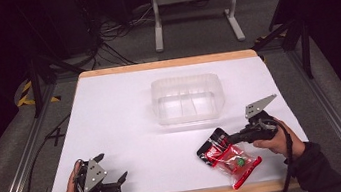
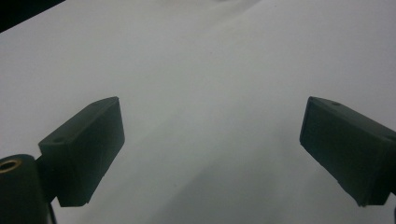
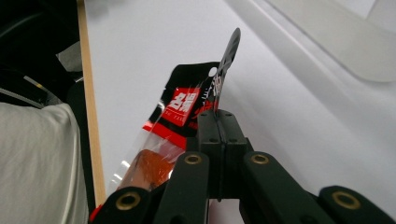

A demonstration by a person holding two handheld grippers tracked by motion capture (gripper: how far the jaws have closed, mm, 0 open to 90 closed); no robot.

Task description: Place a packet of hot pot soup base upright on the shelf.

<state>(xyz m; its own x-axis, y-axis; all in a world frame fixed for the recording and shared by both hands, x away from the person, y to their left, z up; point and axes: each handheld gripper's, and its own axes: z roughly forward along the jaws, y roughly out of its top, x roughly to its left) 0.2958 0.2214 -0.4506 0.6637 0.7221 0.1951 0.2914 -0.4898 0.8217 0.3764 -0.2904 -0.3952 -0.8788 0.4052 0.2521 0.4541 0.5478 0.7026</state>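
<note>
— Where's the snack packet?
— Pinched at its black top edge in my right gripper; its length runs back toward the table's near edge.
— Left gripper?
— Spread wide over bare table. Clear tub beyond.

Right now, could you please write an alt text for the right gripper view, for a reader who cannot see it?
The right gripper has its two black jaws pressed together on the black top edge of a red and clear snack packet, lifting that edge off the white table. The corner of a clear plastic container lies at the upper right.
</note>
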